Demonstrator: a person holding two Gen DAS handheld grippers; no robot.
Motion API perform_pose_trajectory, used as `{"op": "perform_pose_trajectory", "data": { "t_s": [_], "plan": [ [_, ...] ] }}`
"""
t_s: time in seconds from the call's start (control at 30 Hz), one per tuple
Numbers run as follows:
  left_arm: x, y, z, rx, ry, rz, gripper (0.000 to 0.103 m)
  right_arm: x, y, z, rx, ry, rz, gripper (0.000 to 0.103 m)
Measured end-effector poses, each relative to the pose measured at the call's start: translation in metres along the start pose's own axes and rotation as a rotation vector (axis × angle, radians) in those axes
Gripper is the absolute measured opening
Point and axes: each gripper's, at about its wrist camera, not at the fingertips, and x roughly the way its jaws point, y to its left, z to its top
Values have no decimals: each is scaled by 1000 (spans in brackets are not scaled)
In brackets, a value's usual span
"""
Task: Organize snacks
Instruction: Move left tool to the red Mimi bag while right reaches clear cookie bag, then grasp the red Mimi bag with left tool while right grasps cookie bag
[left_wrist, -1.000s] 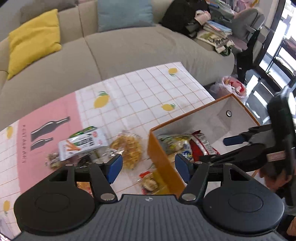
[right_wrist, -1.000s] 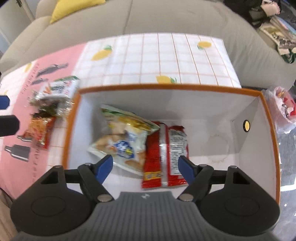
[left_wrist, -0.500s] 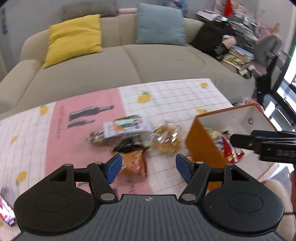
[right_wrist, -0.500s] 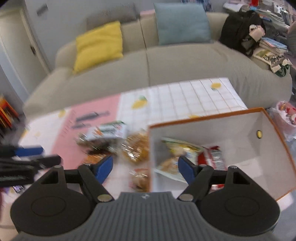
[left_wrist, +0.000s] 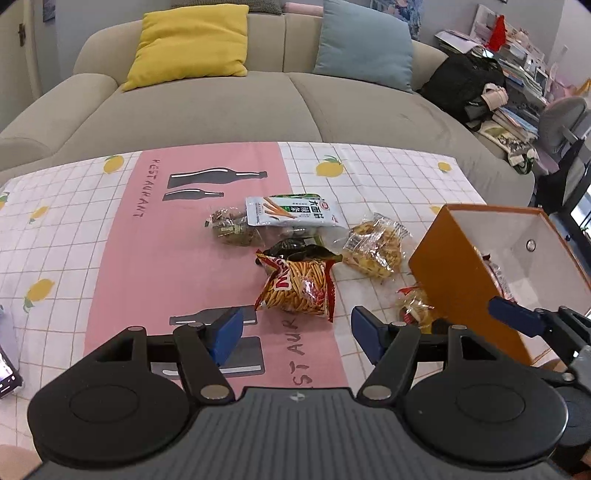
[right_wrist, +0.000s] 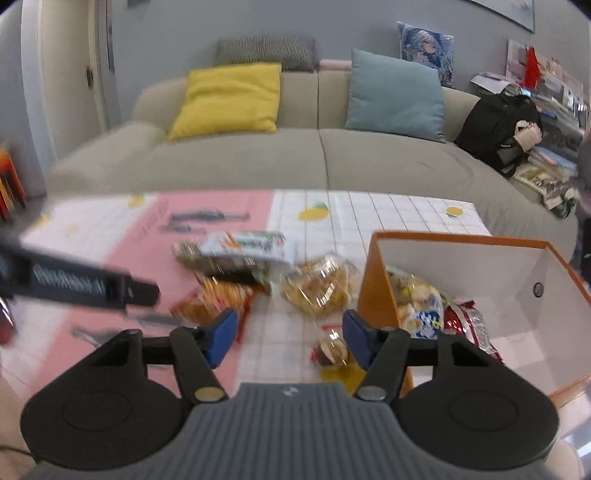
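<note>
Both tongs, left gripper (left_wrist: 295, 330) and right gripper (right_wrist: 288, 338), had pulled back from the box (left_wrist: 454, 273), jaws spread and empty. That suggested a drop-off finished. The stick snack bag (left_wrist: 297, 286) and others lay mid-table, beside the box's left wall, probably next.

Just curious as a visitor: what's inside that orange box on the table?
Inside the orange box lie a pale snack bag with blue print and a red packet. The box's near wall and the right hand-held gripper cover whatever lies lower down.

Snack packs (left_wrist: 295, 284) on table (left_wrist: 110, 258) left of box (left_wrist: 454, 273); sofa (left_wrist: 258, 107) behind.
</note>
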Motion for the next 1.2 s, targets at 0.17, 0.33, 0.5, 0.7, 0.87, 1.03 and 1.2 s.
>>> {"op": "perform_pose_trajectory", "data": {
  "t_s": [0.17,0.33,0.5,0.7,0.87,1.03,1.2],
  "plan": [
    [24,3,-3,5,30,7,81,26,6,-6,-67,19,-67,57],
    [48,6,0,21,20,-3,84,62,18,-9,-178,52,-153,56],
    [75,12,6,-10,28,-15,85,90,24,-19,-242,80,-207,56],
    [105,18,8,-18,51,-15,86,110,30,-27,-301,89,-266,56],
    [123,22,8,-35,80,-13,86,125,30,-36,-308,113,-294,56],
    [135,22,7,-34,91,-37,88,129,30,-44,-304,116,-292,55],
    [141,24,7,-69,95,-57,88,128,29,-45,-282,106,-272,47]
  ]
}}
